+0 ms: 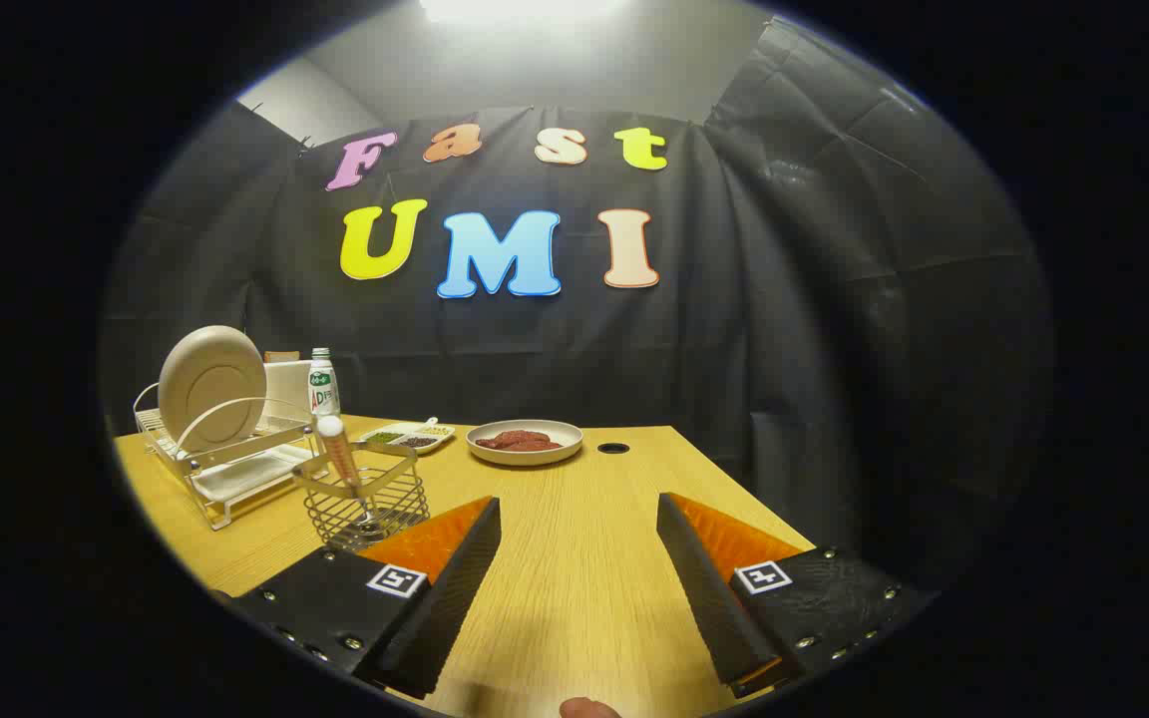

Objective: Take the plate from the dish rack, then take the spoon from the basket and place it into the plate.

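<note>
Gripper (578, 588) spread wide, holding nothing, bare tabletop (574, 558) between the two fingers.

Landmark: the wire basket (363, 505), just ahead of the left finger and a little to its left.

Plate (211, 387) standing on its edge in the dish rack (225, 464), just behind the basket and to its left. Not yet taken out.

Spoon (343, 461) standing up inside the basket, handle sticking out over the top and leaning a bit. Bowl end down among the wires, hard to see, maybe resting on the basket floor.

Behind the basket, a bottle (322, 383) close by the rack. To the right of the basket and farther back, a small tray (409, 436) with bits of food, then a dish (525, 442) with something red in it. Beyond that dish, a round hole (612, 448) in the tabletop.

Task looks to be at the very start, with the plate first.

What could go wrong from here:
- Plate is smooth, round and upright. A grab on the thin rim could slip, and then a drop and a crack.
- Rack wires hold the plate. A sideways pull could catch on them and drag the whole rack.
- Basket sits right in front of the rack. A low reach could bump it and tip the spoon out.
- Bottle stands close. A wide swing could knock it over.
</note>
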`<move>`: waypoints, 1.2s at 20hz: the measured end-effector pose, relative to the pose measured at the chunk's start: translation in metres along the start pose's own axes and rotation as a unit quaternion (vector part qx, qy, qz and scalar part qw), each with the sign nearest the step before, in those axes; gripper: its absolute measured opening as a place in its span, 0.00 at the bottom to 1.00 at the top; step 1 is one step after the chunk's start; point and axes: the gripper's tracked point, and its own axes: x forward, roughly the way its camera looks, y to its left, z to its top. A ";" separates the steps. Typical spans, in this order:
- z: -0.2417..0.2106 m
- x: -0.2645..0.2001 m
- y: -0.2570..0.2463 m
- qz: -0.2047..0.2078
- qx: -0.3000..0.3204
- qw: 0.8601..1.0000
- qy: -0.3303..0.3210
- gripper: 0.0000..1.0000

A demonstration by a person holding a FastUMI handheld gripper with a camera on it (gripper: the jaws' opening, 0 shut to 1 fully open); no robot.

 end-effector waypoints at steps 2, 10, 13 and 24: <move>0.005 0.029 -0.004 -0.007 0.008 1.000 -0.002 0.97; 0.102 0.038 -0.018 -0.049 0.013 0.998 -0.039 0.97; 0.144 0.008 0.008 -0.039 0.010 0.999 -0.031 0.97; 0.259 -0.023 0.106 -0.009 0.000 0.998 -0.062 0.97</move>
